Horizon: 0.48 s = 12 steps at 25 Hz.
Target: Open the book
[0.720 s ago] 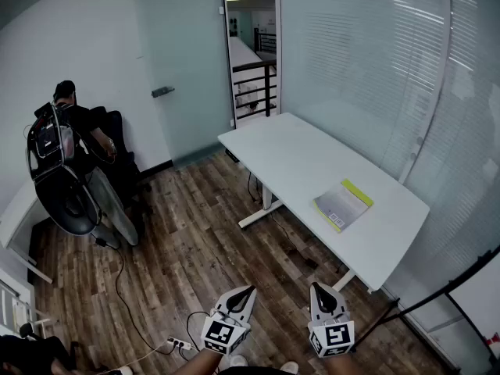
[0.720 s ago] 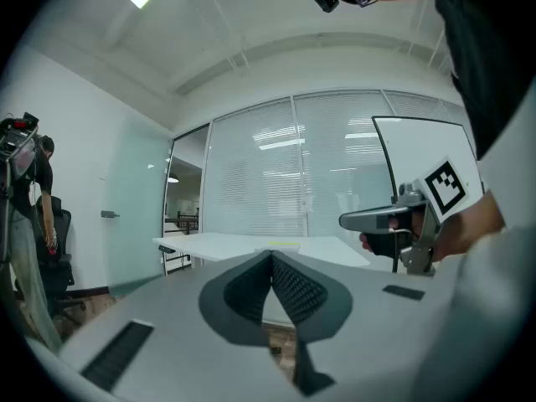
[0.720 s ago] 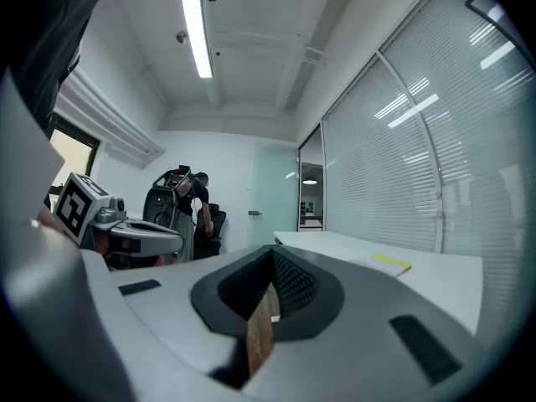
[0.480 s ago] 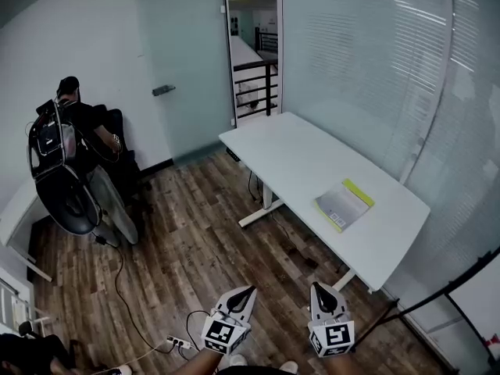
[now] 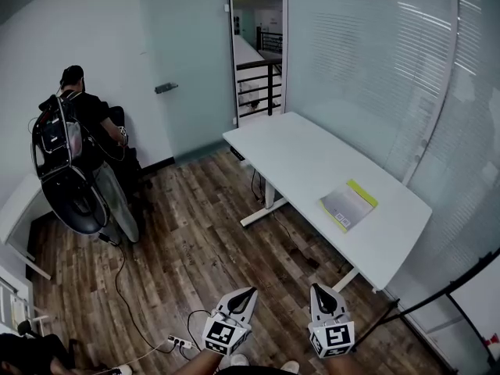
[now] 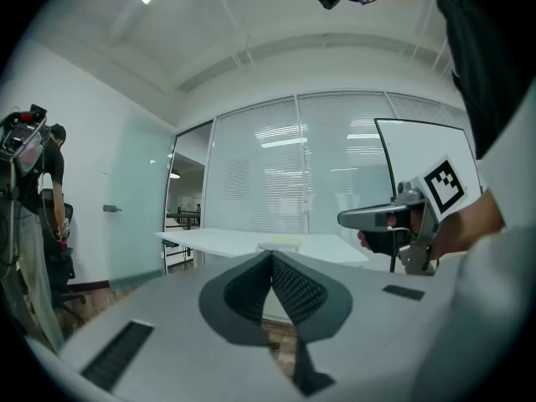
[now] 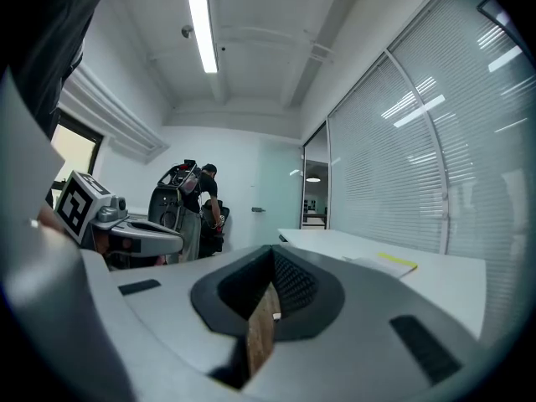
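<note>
Distance governs the coming move: the book [image 5: 348,205] lies closed on the white table [image 5: 297,155], ahead and to the right of both grippers, which hang level over the wooden floor [image 5: 203,241], well short of the table's near end. The right gripper [image 5: 317,287] is the nearer of the two, and the left gripper [image 5: 249,291] is just beside it, on the side away from the book. Both have their jaws together with nothing between them, as each gripper's own view shows. The book sits about midway across the tabletop, toward the end nearest the person and askew to the table's edges, with a yellow-green strip along the edge that faces the glass wall [image 5: 367,69]. From here its outline looks nearly square, so neither its long axis nor its spine edge can be told. Bare tabletop lies on every side of it, which leaves room to come in from the near long edge or the near end, while the glass wall close behind the table probably rules out the far side. I judge the step in hand to be the approach, with the cover untouched. The way across the floor looks open apart from the table leg [image 5: 346,278]; a power strip [image 5: 178,342] lies off to the left, and another person [image 5: 78,112] stands well apart by the left wall.
</note>
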Motion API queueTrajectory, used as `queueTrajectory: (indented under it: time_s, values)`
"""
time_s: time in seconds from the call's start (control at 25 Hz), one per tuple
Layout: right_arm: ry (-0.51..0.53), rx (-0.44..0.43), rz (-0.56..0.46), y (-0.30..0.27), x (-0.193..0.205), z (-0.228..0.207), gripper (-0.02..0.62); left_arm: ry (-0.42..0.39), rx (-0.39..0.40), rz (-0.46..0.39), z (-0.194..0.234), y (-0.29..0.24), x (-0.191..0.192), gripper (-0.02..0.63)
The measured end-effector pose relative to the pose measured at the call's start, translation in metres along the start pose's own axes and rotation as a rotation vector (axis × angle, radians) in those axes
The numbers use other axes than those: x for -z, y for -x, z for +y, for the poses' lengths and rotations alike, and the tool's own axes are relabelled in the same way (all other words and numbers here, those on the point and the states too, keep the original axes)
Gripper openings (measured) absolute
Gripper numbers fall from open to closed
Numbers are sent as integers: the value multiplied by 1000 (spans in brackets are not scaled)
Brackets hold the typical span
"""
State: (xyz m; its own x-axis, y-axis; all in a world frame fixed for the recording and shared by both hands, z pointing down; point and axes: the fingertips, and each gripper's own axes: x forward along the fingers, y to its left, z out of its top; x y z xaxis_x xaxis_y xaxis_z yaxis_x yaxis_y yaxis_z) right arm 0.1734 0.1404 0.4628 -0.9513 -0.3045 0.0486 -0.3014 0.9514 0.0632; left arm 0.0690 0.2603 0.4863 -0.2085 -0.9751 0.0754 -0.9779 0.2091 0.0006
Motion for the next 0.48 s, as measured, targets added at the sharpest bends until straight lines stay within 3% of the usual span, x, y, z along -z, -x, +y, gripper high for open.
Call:
queueTrajectory:
  time_s: [0.48]
  values:
    - [0, 32, 30, -36, 6, 43, 6, 6, 24, -9, 56, 33, 7, 12]
